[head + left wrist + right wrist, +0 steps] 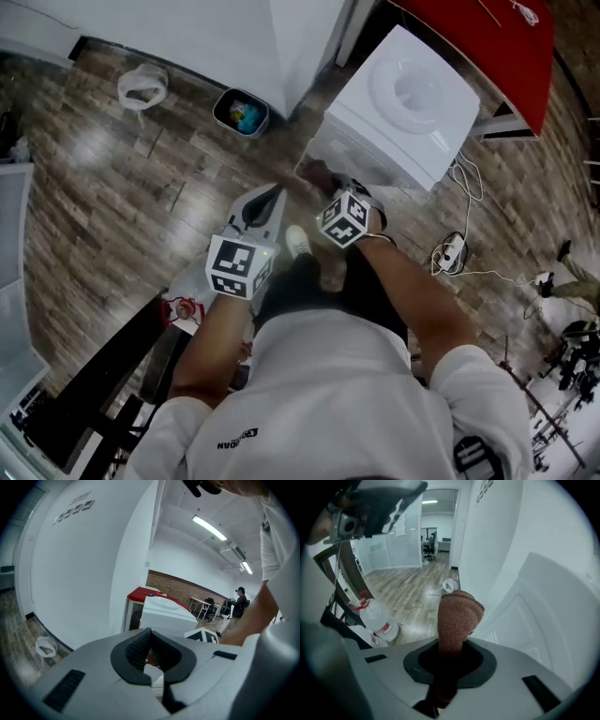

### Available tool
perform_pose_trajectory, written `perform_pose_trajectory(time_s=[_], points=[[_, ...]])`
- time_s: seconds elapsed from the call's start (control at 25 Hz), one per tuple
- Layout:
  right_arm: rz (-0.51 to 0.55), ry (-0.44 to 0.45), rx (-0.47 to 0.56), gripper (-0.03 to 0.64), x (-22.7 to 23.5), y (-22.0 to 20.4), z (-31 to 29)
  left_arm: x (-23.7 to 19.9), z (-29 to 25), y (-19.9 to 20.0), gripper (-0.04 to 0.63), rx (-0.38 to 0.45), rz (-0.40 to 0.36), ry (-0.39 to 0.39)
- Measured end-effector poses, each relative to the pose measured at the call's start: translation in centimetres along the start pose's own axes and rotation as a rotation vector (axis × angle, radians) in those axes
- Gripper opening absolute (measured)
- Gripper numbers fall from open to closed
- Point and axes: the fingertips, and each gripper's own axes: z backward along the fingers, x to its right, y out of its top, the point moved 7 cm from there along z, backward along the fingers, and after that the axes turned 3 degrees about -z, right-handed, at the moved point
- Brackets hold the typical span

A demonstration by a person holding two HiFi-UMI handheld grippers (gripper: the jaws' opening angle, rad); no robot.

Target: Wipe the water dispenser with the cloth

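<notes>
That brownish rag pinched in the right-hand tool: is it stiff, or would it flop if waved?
Probably soft and floppy: the cloth is bunched and folded over where the right gripper pinches it. Its looped, towel-like weave suggests it is light and grippy rather than slippery, so it likely won't slip out while rubbing the water dispenser.

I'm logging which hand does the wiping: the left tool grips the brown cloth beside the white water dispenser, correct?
Not the left: the right tool grips the brown cloth beside the white water dispenser. The right gripper view shows the cloth clamped between its jaws.
</notes>
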Motion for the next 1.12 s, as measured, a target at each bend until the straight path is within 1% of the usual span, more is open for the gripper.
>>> perform_pose_trajectory(time_s=[0.08,0.2,0.36,0.44,0.6,0.72,0.76,0.92,1.04,1.12], points=[[-0.013,0.003,0.046,0.056,0.0,0.3,2.7,0.7,0.1,0.7,-0.008,0.020,-0.014,0.002],[-0.048,0.028,0.109,0.057,-0.4,-0.2,6.8,2.2,0.7,1.6,-0.009,0.050,-0.018,0.029],[-0.111,0.065,0.181,0.055,0.3,-1.7,12.6,4.6,0.9,2.8,-0.008,0.072,0.009,0.090],[-0.122,0.078,0.206,0.055,1.2,-3.1,15.5,6.5,0.6,3.3,-0.008,0.077,0.024,0.114],[-0.125,0.097,0.272,0.055,3.4,-5.7,20.5,11.0,-0.5,4.6,-0.008,0.097,0.028,0.140],[-0.145,0.103,0.324,0.057,4.8,-8.0,23.8,14.3,-1.5,5.3,-0.008,0.120,0.106,0.128],[-0.157,0.105,0.342,0.056,5.3,-8.7,24.8,15.3,-1.8,5.6,-0.008,0.126,0.115,0.124],[-0.176,0.131,0.396,0.057,7.1,-12.2,28.7,19.5,-3.1,6.3,-0.008,0.137,0.085,0.128],[-0.179,0.136,0.403,0.056,8.8,-15.3,30.9,21.9,-4.4,6.4,-0.008,0.152,0.089,0.148],[-0.209,0.138,0.415,0.057,10.1,-16.7,32.0,23.0,-5.3,6.6,-0.008,0.155,0.101,0.168]])
